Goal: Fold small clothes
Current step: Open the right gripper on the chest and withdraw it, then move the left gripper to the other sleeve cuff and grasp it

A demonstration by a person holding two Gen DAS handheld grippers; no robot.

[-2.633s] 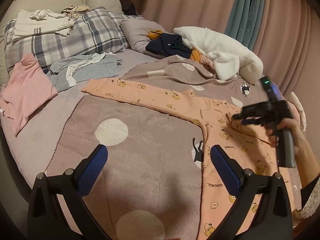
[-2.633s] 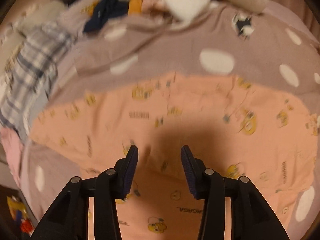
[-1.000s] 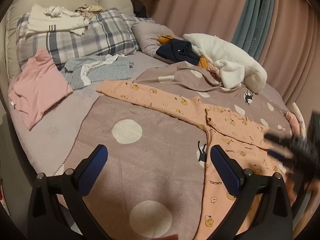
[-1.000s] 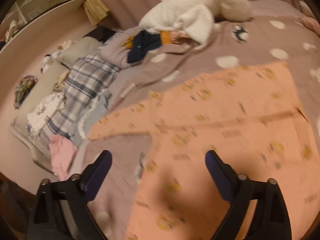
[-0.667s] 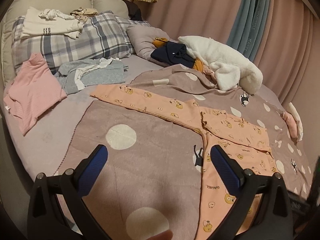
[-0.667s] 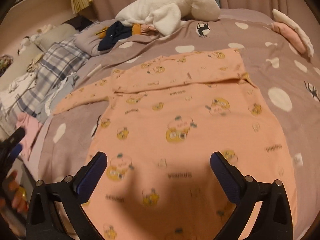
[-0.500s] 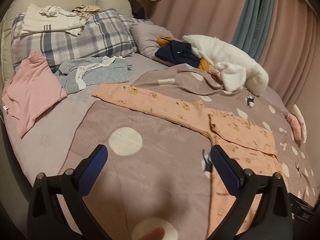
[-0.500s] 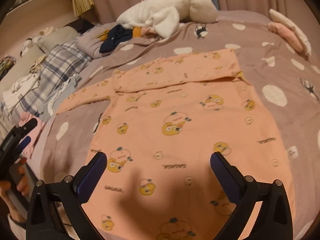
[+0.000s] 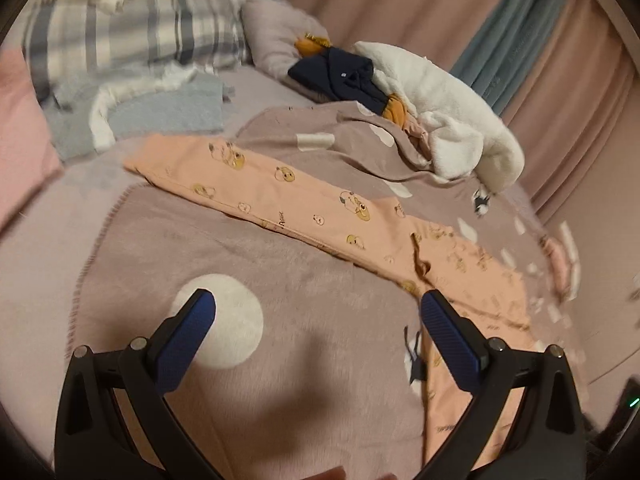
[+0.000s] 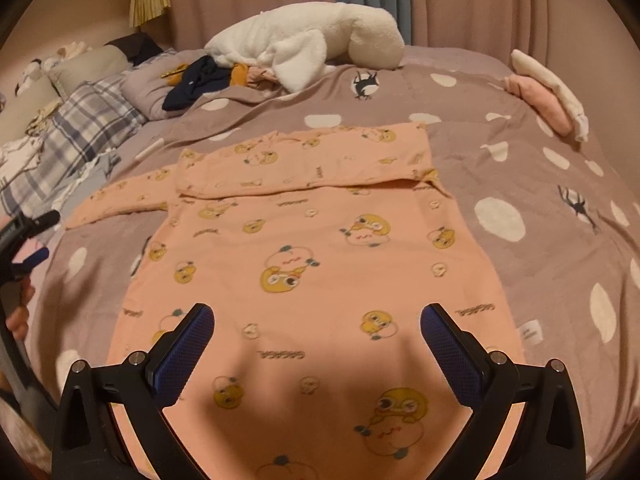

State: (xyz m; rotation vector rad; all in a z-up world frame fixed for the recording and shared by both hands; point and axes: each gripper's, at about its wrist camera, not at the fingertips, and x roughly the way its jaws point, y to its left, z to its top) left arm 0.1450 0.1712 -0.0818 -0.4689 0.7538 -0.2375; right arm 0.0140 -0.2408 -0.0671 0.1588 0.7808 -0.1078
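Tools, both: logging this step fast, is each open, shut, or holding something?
Left tool: open, holding nothing, over the blanket.
Right tool: open, holding nothing, over the shirt.

- the grey-and-white plaid pillow (image 9: pixel 132 24) and the grey knit garment (image 9: pixel 160 112) below it are smeared by motion blur in the left wrist view.
- the lower hem of the peach cartoon-print cotton top (image 10: pixel 320 264) is cut off by the bottom edge of the right wrist view.
- the small white label (image 10: pixel 531 333) beside that top is printed too small to be read.
- the left gripper (image 10: pixel 34 236) is cut off by the left edge there.
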